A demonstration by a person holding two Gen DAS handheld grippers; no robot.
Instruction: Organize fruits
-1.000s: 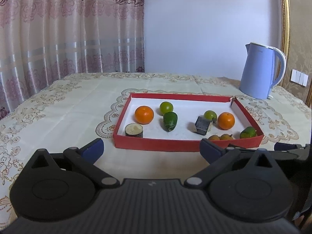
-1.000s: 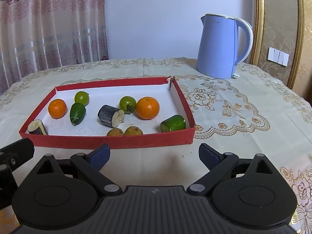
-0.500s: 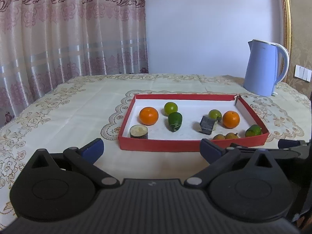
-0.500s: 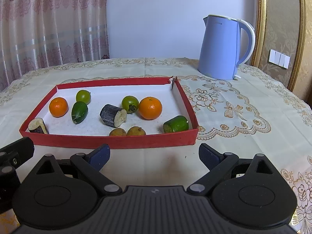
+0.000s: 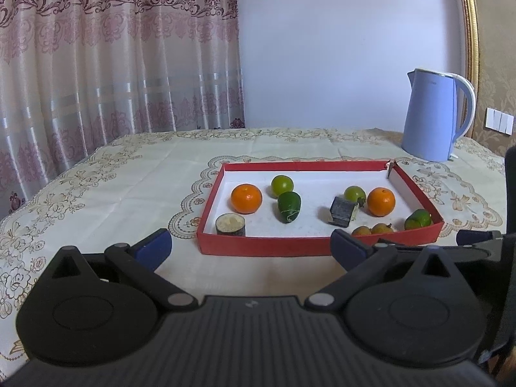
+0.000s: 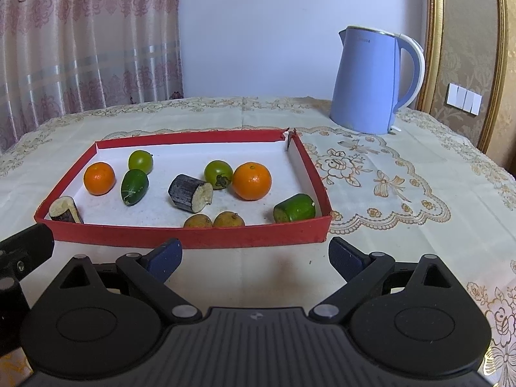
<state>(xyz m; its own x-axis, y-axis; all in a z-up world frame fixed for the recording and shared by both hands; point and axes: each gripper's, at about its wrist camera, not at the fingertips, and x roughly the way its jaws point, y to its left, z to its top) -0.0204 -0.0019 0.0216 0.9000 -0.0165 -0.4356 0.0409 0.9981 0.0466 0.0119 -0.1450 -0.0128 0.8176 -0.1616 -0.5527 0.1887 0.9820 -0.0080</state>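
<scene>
A: Item one: our left gripper (image 5: 250,246) and right gripper (image 6: 254,254), both spread wide, nothing held, poised above the tabletop (image 6: 387,225) short of the shallow red cardboard tray (image 6: 193,237).

B: Contents: two round oranges (image 6: 252,176), two green tomatoes (image 6: 218,174), two green cucumber pieces (image 6: 134,186), two dark eggplant chunks (image 6: 190,192), two small brown fruits (image 6: 229,220), all inside, mixed. We judge this fits either sorting pending or a finished gathering.

A: Against a second ago: we sit further back and higher; the produce lies unchanged.
</scene>
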